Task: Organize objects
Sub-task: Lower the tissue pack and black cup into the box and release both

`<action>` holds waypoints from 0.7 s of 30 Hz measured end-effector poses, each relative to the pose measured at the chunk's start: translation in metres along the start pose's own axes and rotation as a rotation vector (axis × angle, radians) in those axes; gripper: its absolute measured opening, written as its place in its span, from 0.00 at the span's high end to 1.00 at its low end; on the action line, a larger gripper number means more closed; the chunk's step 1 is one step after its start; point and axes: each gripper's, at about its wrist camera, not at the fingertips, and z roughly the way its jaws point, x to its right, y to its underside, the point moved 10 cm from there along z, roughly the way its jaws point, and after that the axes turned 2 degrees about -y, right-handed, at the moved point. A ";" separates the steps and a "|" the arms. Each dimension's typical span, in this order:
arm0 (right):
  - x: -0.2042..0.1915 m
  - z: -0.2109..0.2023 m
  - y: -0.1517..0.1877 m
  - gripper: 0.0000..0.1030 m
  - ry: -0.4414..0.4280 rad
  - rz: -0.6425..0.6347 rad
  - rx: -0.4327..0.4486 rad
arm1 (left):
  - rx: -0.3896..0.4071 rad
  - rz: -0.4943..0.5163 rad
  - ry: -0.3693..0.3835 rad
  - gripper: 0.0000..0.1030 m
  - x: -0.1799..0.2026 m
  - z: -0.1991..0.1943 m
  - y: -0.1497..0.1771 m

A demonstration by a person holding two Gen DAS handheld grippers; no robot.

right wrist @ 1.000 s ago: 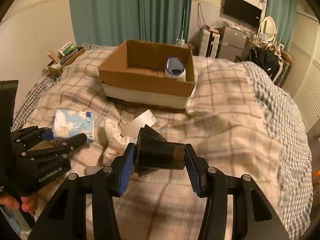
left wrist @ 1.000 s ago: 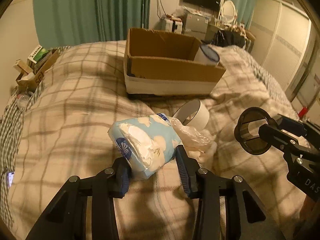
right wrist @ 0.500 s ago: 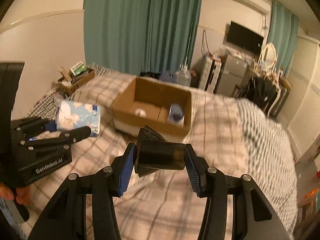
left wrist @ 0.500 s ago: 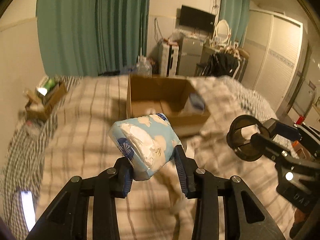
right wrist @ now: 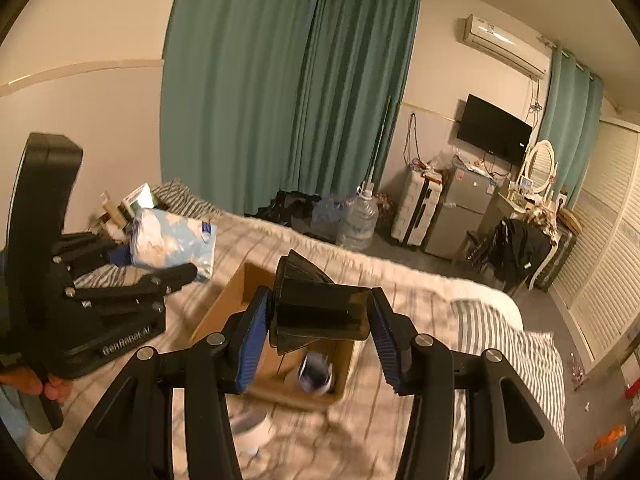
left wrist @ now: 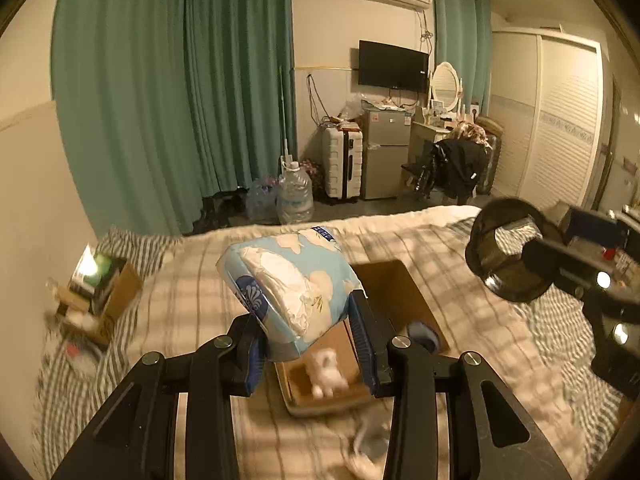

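My left gripper [left wrist: 310, 338] is shut on a light blue tissue pack [left wrist: 290, 284] and holds it in the air above the open cardboard box [left wrist: 394, 292] on the bed. My right gripper [right wrist: 320, 334] is shut on a dark translucent funnel-like cup [right wrist: 320, 308], also above the box [right wrist: 224, 308]. The cup shows at the right of the left wrist view [left wrist: 506, 256]. The tissue pack shows at the left of the right wrist view [right wrist: 172, 240]. Inside the box lie a white fluffy thing [left wrist: 326, 372] and a blue-and-white cup [right wrist: 316, 372].
The checked bedspread [left wrist: 480, 320] surrounds the box. A white tape roll [right wrist: 250, 432] and crumpled plastic [left wrist: 364, 452] lie in front of the box. A small cluttered box [left wrist: 100, 292] sits at the bed's left edge. Curtains, water jugs, suitcase and fridge stand beyond the bed.
Both grippers have risen from the bed and moved forward over the box, each keeping its object. The view now looks down into the box.
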 end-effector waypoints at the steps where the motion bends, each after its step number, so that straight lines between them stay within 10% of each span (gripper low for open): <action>1: 0.003 0.009 -0.006 0.53 -0.003 0.002 -0.004 | 0.001 0.011 -0.010 0.63 -0.001 0.012 -0.008; 8: 0.018 0.098 -0.013 0.53 -0.027 0.033 -0.075 | -0.065 0.046 -0.017 0.63 0.002 0.086 -0.006; 21: 0.023 0.214 0.080 0.53 -0.106 0.126 -0.236 | -0.208 0.050 0.022 0.63 0.016 0.180 0.066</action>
